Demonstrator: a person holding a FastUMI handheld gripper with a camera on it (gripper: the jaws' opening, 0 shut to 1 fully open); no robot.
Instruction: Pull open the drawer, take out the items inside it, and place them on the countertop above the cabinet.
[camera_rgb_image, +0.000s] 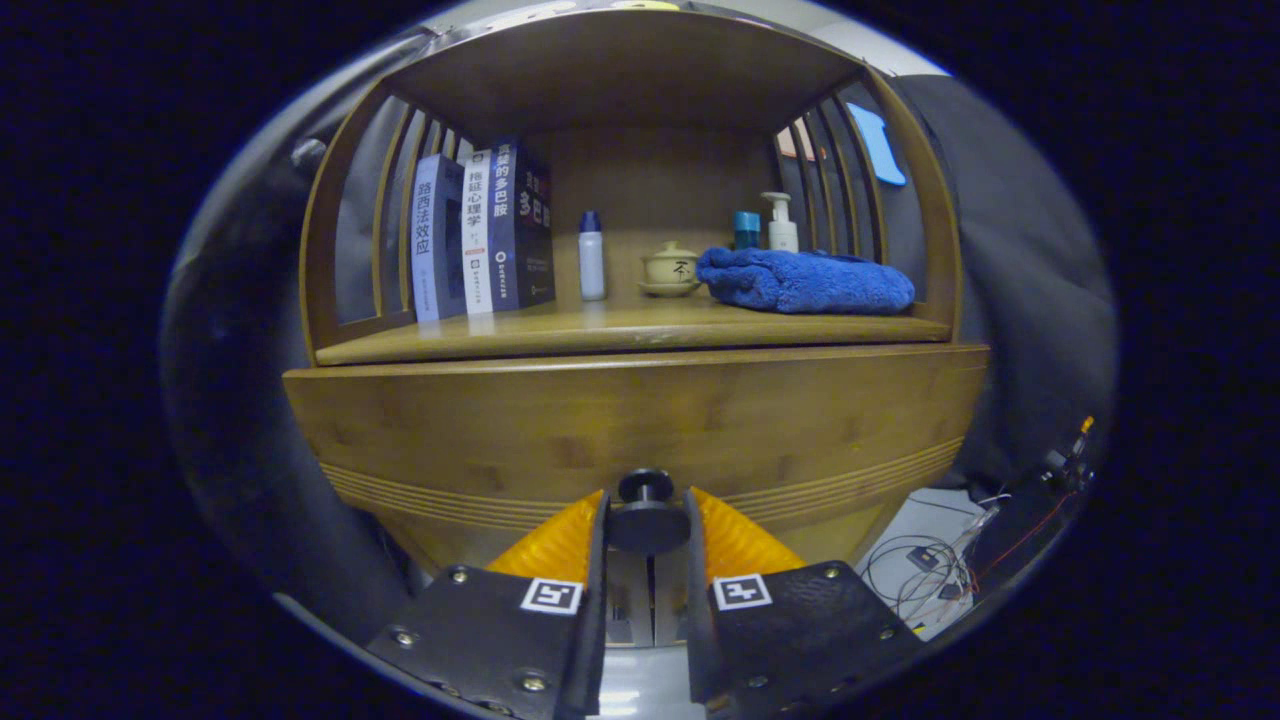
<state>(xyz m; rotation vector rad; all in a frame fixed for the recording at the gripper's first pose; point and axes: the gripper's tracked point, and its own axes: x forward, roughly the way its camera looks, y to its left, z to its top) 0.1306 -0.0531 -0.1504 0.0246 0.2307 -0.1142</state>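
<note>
The gripper (646, 525) pinches the dark knob (646, 517) on the closed drawer (640, 425). Above, the bench (620, 330) carries three books (482, 235) with Chinese titles, a bottle (592, 256), a lidded cup (670, 268) and a blue towel (805, 281).

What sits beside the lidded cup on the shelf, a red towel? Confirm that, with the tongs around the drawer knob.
Wrong colour: the gripper view shows a blue towel beside the lidded cup on the shelf. The tongs are around the drawer knob.
</note>
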